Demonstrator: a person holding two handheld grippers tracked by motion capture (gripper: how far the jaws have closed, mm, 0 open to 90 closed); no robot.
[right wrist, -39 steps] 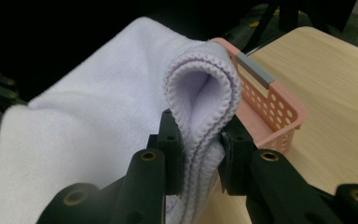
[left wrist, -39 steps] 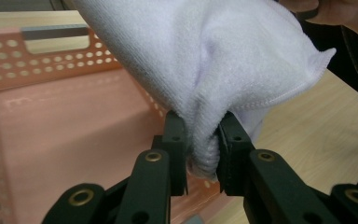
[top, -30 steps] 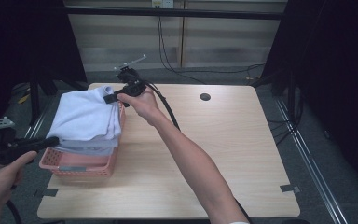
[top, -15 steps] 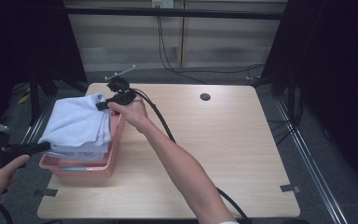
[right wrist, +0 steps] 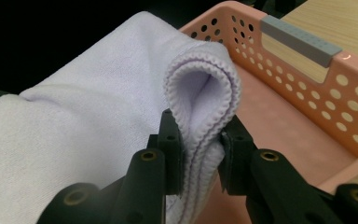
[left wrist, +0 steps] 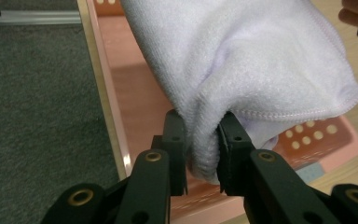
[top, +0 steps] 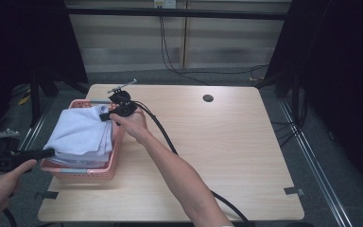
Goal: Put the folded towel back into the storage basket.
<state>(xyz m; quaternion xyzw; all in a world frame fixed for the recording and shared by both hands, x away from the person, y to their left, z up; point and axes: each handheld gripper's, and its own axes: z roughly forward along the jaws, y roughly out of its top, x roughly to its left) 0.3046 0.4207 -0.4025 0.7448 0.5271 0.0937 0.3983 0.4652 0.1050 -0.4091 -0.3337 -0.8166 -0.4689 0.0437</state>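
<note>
A pale lilac towel (top: 81,133) hangs folded over a pink perforated basket (top: 82,171) at the table's left edge. My left gripper (top: 51,152), at the basket's near left corner, is shut on a bunched fold of the towel (left wrist: 242,70), which sits pinched between the jaws at my left gripper (left wrist: 201,154). My right gripper (top: 105,116), over the basket's far right side, is shut on a doubled hem of the towel (right wrist: 98,116) at my right gripper (right wrist: 200,154). The towel is stretched between the two grippers above the basket's floor (right wrist: 279,121).
The basket's wall (right wrist: 307,70) carries a grey label strip (right wrist: 301,40). The wooden table (top: 227,151) has a round cable hole (top: 208,98) at the back. Black cable (top: 163,135) trails along the right forearm. Grey carpet (left wrist: 37,107) lies beyond the table's left edge.
Both grippers have come down and leftward with the towel, which now hangs lower over the basket. The right hand has moved from the basket's far edge to above its inside.
</note>
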